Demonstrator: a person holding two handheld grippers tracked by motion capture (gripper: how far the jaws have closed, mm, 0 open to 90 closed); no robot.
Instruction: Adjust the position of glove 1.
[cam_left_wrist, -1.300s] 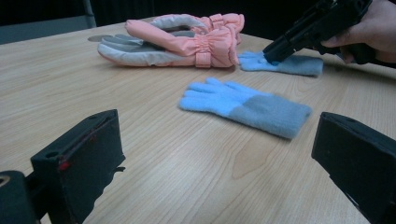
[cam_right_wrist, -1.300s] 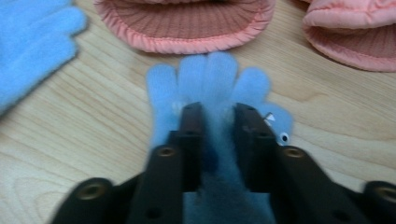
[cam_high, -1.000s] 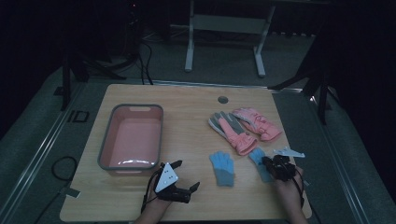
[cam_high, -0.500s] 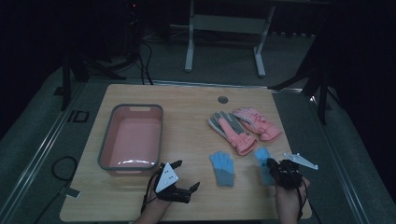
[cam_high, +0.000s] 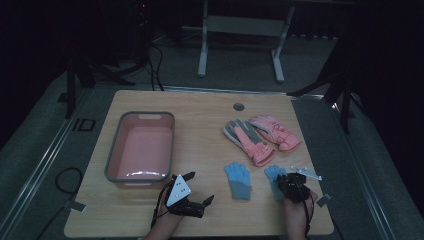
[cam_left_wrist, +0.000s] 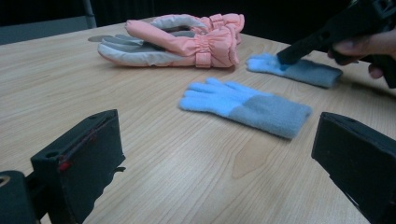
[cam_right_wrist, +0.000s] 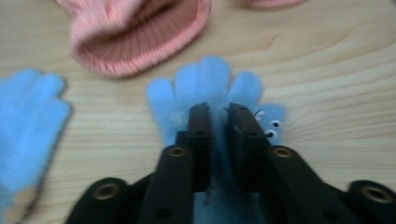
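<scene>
While the left gripper (cam_high: 199, 192) rests with jaws wide apart near the table's (cam_high: 200, 107) front edge, the right gripper (cam_high: 283, 181) sits on a blue glove (cam_high: 274, 176) toward the front right corner. In the left gripper view its tip touches that glove (cam_left_wrist: 299, 71). In the right gripper view the jaws (just opening, a narrow gap) straddle the glove's (cam_right_wrist: 205, 84) fleece; the fabric could snag and drag as they lift.
</scene>
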